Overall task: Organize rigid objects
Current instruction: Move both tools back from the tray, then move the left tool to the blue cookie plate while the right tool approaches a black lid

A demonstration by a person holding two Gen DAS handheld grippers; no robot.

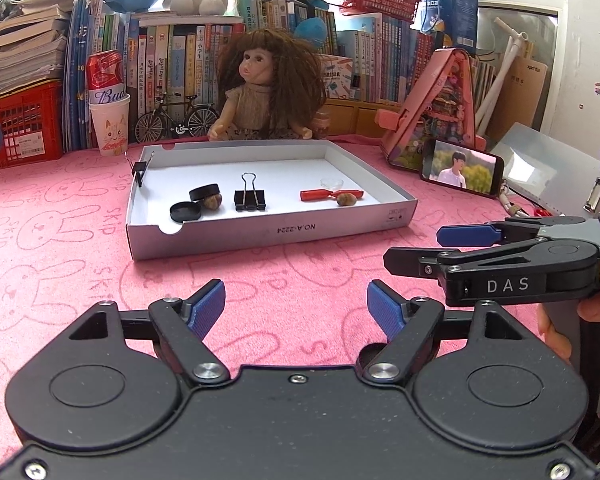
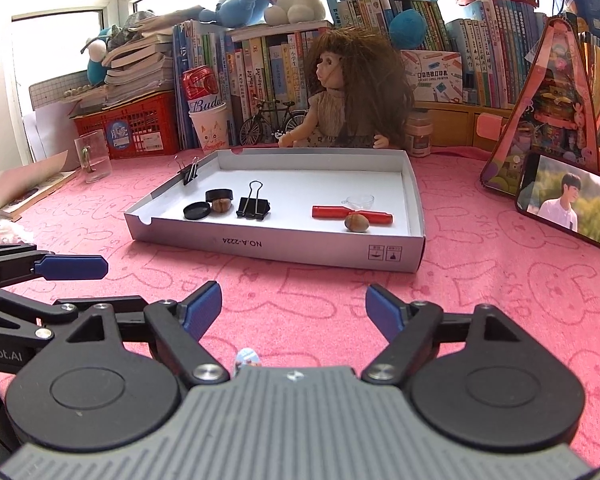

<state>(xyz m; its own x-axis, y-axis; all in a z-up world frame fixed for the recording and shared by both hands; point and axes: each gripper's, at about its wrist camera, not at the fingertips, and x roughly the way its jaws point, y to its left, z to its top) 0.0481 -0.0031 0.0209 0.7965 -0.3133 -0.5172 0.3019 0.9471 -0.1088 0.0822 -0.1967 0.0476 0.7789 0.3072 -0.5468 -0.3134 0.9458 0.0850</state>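
Table cover (image 1: 60, 264): pink cloth printed with rabbits, spread under both claws and everything ahead of them.

Box lid (image 1: 260, 232): shallow white cardboard tray, printed label on its near wall, lying flat on the cloth ahead of both claws, well apart from their tips.

Doll (image 1: 260, 92): brown-haired, seated just beyond the tray's far wall, with a row of books (image 1: 180, 64) behind it.

Left claw (image 1: 296, 300): blue pads apart, nothing between them, over bare cloth short of the tray.

Right claw (image 2: 294, 304): blue pads apart, nothing between them, likewise short of the tray; in the left wrist view it shows from the side, beside the left claw.

Phone (image 2: 568, 204): propped ahead and to the right of the right claw, screen lit.

Tray contents, all ahead of the claws:
- Red stick (image 2: 352, 214), lying flat, right part of the tray.
- Large binder clip (image 1: 250, 198), black, standing near the middle.
- Small binder clip (image 1: 139, 170), clamped on the tray's left wall.
- Black jar (image 1: 205, 192) with its black cap (image 1: 185, 212) lying just beside it, left part.
- Two nuts: one (image 1: 213, 202) touching the jar, one (image 2: 357, 223) touching the red stick.
- Small clear dish (image 2: 360, 201), just behind the red stick.
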